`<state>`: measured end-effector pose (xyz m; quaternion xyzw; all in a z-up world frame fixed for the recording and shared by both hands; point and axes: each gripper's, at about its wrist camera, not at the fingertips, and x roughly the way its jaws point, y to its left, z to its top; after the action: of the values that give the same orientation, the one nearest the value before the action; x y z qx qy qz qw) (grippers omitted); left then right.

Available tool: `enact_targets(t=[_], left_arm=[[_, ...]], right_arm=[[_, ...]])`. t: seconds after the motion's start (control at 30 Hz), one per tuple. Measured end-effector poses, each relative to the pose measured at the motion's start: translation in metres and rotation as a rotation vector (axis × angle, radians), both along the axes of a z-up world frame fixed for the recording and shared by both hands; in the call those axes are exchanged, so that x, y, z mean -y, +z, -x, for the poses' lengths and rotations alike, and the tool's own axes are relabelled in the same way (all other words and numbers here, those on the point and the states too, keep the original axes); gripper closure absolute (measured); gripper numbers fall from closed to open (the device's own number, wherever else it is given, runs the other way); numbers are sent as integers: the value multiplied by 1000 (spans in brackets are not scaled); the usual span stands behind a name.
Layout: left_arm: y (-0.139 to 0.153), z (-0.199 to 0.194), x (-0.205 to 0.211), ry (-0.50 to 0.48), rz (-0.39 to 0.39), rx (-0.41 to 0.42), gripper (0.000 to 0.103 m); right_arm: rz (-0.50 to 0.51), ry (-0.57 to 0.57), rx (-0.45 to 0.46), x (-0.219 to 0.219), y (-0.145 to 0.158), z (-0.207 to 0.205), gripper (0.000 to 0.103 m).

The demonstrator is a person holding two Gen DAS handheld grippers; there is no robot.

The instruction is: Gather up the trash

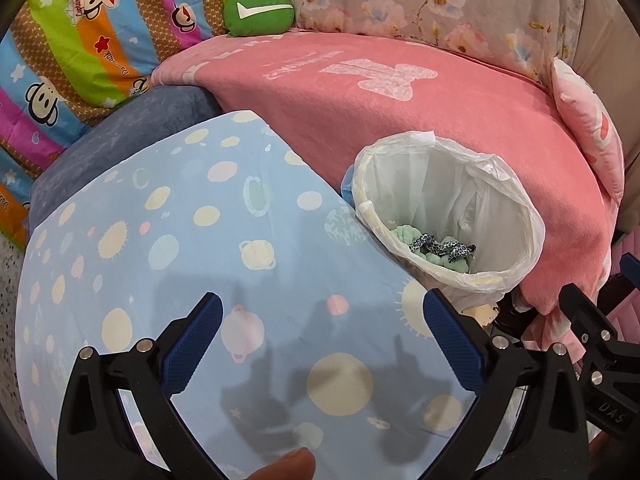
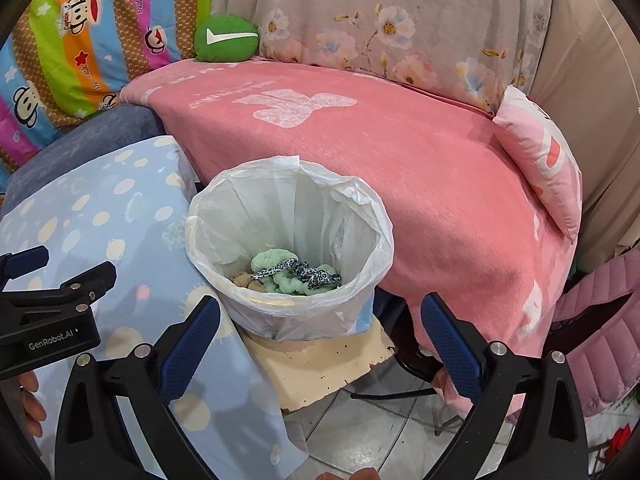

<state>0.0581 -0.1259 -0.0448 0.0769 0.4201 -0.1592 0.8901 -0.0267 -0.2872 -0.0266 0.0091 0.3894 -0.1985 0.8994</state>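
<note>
Right wrist: white-lined bin (image 2: 362, 216), green scraps (image 2: 276, 276) inside

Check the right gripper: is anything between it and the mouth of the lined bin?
Nothing visible. The right gripper is open and empty, just in front of the bin, whose mouth is uncovered; green fluffy trash already lies inside.

The right gripper (image 2: 320, 340) hangs with its jaws spread wide and empty above the lined trash bin (image 2: 376, 216), which holds green fluffy scraps (image 2: 276, 282) and a leopard-print strip (image 2: 304, 270) (the left gripper (image 2: 60, 280) shows at left). A pink blanket (image 2: 440, 168) lies just behind.
</note>
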Motion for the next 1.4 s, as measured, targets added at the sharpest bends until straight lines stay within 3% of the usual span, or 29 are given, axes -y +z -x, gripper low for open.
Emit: enact_targets(t=[1.07,1.4], left_arm=[[28,-8,28,-33,-16,27,7],[22,-18,32,-23,-43,16,7]], right_arm=[[61,-14,-56,14,20,-11,7],[63,-3,-69,15,17,-21,7]])
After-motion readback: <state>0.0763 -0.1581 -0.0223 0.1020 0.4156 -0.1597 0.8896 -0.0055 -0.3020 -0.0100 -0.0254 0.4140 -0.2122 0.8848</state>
